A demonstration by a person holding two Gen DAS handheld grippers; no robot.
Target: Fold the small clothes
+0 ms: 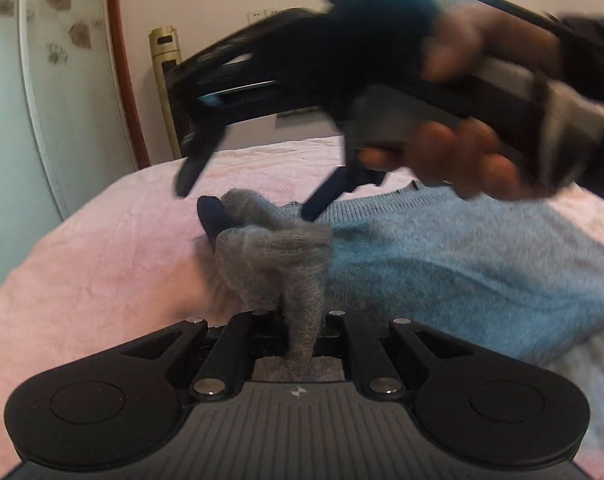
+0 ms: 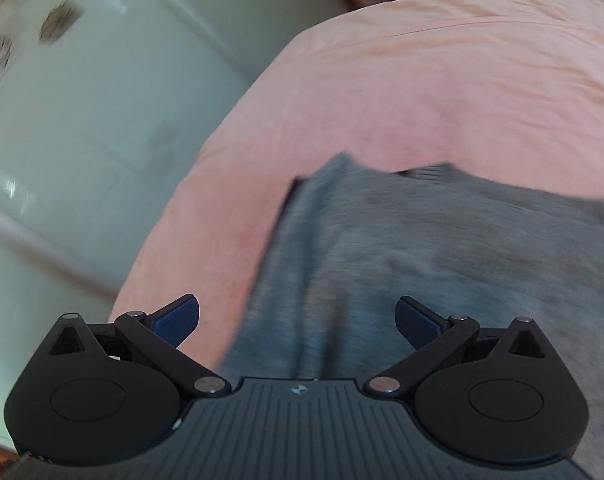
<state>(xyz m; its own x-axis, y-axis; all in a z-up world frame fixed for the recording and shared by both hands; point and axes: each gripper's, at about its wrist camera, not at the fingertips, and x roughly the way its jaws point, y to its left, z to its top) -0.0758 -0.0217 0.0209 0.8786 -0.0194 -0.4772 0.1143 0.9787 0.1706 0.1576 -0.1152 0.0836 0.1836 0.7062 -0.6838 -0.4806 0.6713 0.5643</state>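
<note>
In the left wrist view a blue-grey knit sweater lies on the pink bedsheet. My left gripper is shut on a bunched grey fold of the sweater, lifted off the sheet; one dark fingertip pokes out beside the bunch. My right gripper, held by a person's hand, hovers open just above and behind that fold, blurred. In the right wrist view the right gripper stands open above the sweater, nothing between its blue pads.
A white wardrobe door with flower decals stands left of the bed, with a wooden frame beside it. A gold post and a dark headboard rise behind the bed. The bed's edge curves down the left.
</note>
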